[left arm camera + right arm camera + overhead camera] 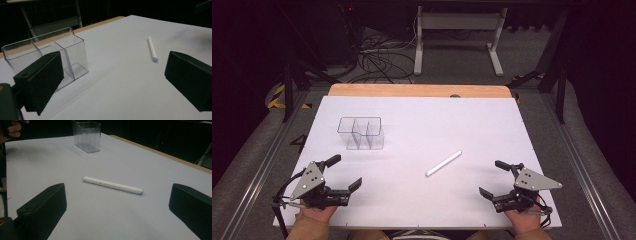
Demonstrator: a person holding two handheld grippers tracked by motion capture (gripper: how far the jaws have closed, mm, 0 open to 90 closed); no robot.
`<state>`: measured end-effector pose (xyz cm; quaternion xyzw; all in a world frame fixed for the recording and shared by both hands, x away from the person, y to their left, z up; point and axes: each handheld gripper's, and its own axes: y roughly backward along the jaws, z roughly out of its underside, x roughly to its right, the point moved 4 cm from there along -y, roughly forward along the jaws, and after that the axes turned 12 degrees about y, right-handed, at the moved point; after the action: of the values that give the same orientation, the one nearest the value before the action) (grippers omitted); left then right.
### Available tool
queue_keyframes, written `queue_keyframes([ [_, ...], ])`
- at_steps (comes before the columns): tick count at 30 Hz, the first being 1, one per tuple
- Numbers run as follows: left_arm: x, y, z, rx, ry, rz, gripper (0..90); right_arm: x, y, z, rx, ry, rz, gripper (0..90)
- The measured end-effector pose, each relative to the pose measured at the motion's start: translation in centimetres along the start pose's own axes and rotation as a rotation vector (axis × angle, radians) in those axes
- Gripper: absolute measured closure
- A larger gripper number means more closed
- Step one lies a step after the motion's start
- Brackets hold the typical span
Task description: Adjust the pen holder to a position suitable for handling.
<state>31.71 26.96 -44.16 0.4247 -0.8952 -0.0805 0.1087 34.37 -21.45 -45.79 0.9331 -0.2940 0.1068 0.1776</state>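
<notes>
A white pen (443, 163) lies flat on the white table top, right of centre; it also lies ahead in the right gripper view (112, 185) and far off in the left gripper view (152, 48). A clear plastic holder with compartments (361, 132) stands upright at the left, close in front of the left jaws (50, 53) and far back for the right (86, 135). My left gripper (344, 172) rests at the near left edge, open and holding nothing. My right gripper (494, 177) rests at the near right edge, open and holding nothing, well short of the pen.
The white board (422, 120) covers a wooden table whose far edge (417, 90) shows. Beyond it stand a white frame (457, 35) and loose cables (377, 60) on the floor. Metal rails run along both sides of the table.
</notes>
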Motion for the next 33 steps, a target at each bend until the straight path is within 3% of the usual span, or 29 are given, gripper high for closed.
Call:
queue_keyframes([
  [4, 0.0, 0.0, -0.6, -0.011, 0.012, 0.029, 5.1, 0.0, -0.1, 0.1, -0.001, -0.009, -0.004, 2.2],
  [11, -0.1, -0.6, -1.8, -0.027, -0.009, 0.050, 8.6, -0.1, 0.1, 0.4, 0.000, -0.019, -0.007, 2.3],
  [33, 0.0, -3.5, -4.1, -0.050, -0.051, 0.087, 9.1, -0.5, 1.7, 1.2, -0.016, -0.054, 0.019, 2.3],
])
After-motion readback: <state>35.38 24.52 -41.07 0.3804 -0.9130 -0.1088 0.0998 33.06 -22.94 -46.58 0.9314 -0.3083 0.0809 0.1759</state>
